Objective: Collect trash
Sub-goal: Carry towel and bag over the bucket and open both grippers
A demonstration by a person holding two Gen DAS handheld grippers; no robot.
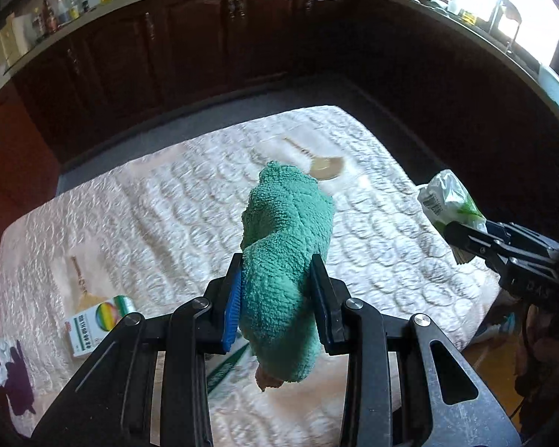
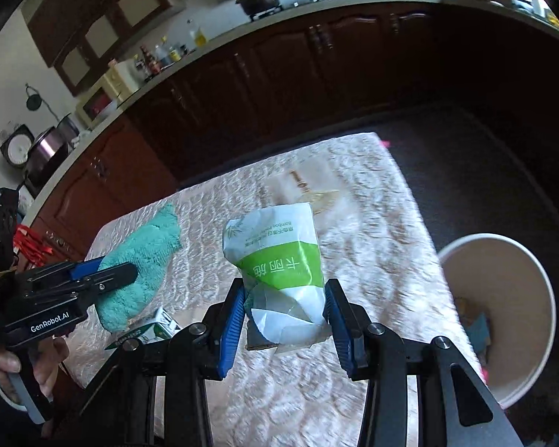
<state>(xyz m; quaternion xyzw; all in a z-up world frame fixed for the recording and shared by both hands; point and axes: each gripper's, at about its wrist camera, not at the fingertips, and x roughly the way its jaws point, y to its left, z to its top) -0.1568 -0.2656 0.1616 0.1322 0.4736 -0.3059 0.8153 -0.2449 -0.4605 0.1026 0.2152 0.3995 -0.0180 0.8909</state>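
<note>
My left gripper is shut on a teal terry cloth, lifted above the white quilted table. The same cloth and left gripper show at the left of the right wrist view, held by a hand. My right gripper is shut on a white-and-green tissue packet, held over the table. In the left wrist view that packet and the right gripper appear at the right edge. A white bin stands on the floor to the right of the table.
A small colourful box and a green-and-white carton lie on the table near its front. Crumpled white paper and a dark purple scrap sit at the left corner. Dark wooden cabinets with a cluttered counter run behind.
</note>
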